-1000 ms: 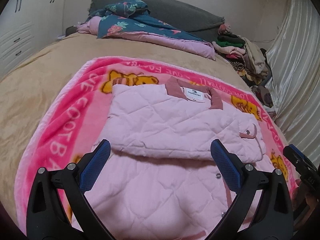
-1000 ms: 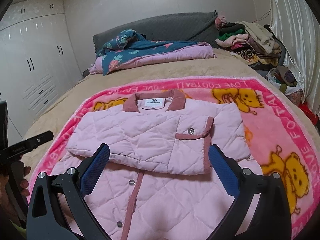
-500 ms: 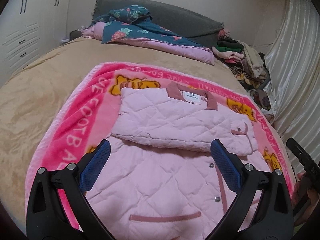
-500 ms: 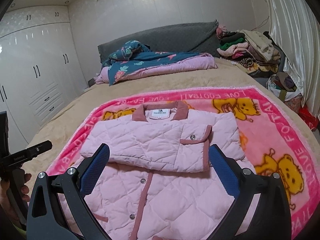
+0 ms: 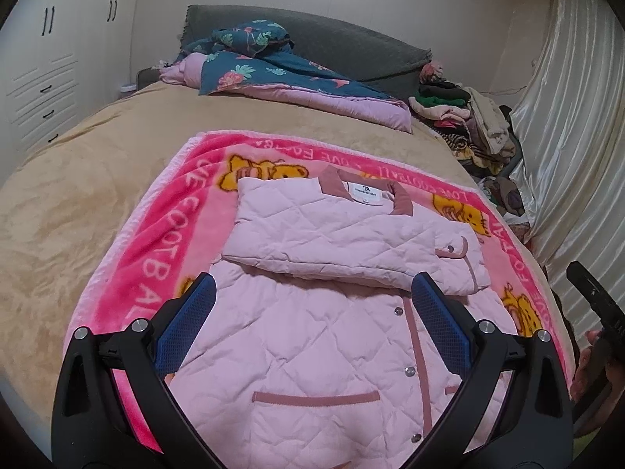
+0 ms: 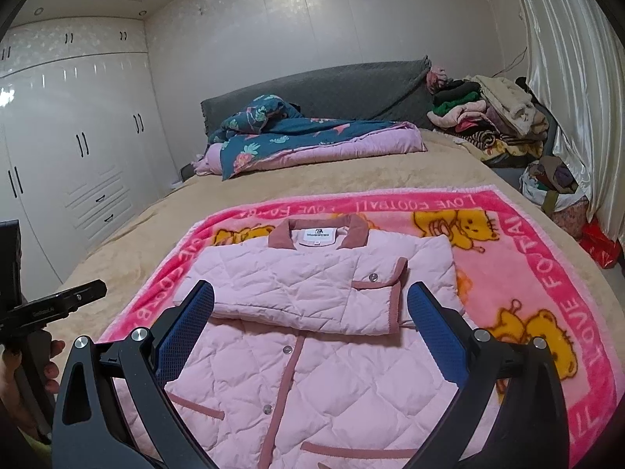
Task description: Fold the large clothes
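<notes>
**Both claws empty above the hem; bottom fold not yet made**

Left gripper (image 5: 312, 312): jaws spread wide, nothing between the blue pads (image 5: 187, 324). It hangs over the lower body of the pink quilted jacket (image 5: 312, 351), not touching cloth as far as I can tell. Right gripper (image 6: 310, 312): likewise spread, empty, above the same lower panel.

Jacket lies front-up on the pink bear blanket (image 5: 156, 273), collar (image 6: 318, 230) at the far end. Both sleeves are folded across the chest, the cuff (image 6: 390, 297) on top. The hem is hidden at the bottom edge of both views.

Risks, as judged:
- Quilted fabric is thick and springy; a shallow pinch at the hem may catch only the top layer, so the back panel stays behind.
- Uneven lift between the two claws would skew the fold line and drag the crossed sleeves loose.
- The plush blanket may get pinched along with the hem and come up with it.

Surroundings: tan bedspread (image 6: 351, 172) beyond the blanket; floral quilt (image 6: 304, 136) at the headboard and clothes pile (image 6: 492, 117) in the far right corner, both well apart from the jacket. White wardrobe (image 6: 78, 148) on the left wall. Nothing obstructs the fold path.
</notes>
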Demonstrator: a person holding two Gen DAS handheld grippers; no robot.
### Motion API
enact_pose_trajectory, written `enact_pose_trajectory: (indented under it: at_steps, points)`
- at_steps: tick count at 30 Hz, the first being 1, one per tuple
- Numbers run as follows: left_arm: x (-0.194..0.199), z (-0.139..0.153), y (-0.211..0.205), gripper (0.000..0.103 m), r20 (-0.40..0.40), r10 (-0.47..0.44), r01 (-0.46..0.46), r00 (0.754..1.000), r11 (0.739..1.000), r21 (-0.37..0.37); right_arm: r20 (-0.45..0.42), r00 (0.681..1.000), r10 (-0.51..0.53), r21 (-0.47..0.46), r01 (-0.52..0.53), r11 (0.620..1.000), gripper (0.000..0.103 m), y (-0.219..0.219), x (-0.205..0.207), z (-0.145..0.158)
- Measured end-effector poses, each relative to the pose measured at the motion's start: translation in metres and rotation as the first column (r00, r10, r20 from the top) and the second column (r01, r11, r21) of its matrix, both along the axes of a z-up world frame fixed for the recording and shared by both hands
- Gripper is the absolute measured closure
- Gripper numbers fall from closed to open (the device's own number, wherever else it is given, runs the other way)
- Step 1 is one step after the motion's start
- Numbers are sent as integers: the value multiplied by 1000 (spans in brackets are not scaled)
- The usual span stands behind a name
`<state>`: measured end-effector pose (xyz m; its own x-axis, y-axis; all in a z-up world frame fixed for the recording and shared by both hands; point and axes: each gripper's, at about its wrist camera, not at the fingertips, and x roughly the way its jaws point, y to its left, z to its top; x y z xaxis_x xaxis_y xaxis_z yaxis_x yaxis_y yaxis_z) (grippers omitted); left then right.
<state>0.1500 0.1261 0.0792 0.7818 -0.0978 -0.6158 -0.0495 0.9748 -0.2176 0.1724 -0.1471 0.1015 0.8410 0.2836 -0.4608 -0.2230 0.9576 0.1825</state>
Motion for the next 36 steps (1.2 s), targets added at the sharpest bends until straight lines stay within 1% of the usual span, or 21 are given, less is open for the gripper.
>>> enact_pose_trajectory:
  at_steps: [9, 18, 22, 25, 33, 36]
  points:
    - [-19, 6, -5, 9, 2, -14, 14, 1000, 1000, 24, 22, 1000, -4, -7, 4, 1000, 4, -9, -19, 10]
    - [-35, 3, -13, 9, -2, -16, 16, 1000, 998, 52, 14, 1000, -18, -12, 18, 1000, 4, -25, -35, 9]
    - [-43, -4, -12, 9, -8, -6, 6, 1000, 998, 61, -2, 1000, -31, -14, 31, 999, 4, -33, -40, 2]
    - [-49, -9, -7, 9, -8, 9, -9, 1000, 999, 50, -16, 999, -39, -19, 39, 999, 4, -40, -44, -3]
    - [-58, -29, 6, 9, -53, 33, -31, 998, 999, 36, -74, 995, -60, -33, 58, 998, 4, -57, -52, -25]
    - [-63, -41, 15, 9, -87, 46, -43, 995, 998, 36, -107, 992, -63, -39, 59, 998, 4, -64, -54, -37]
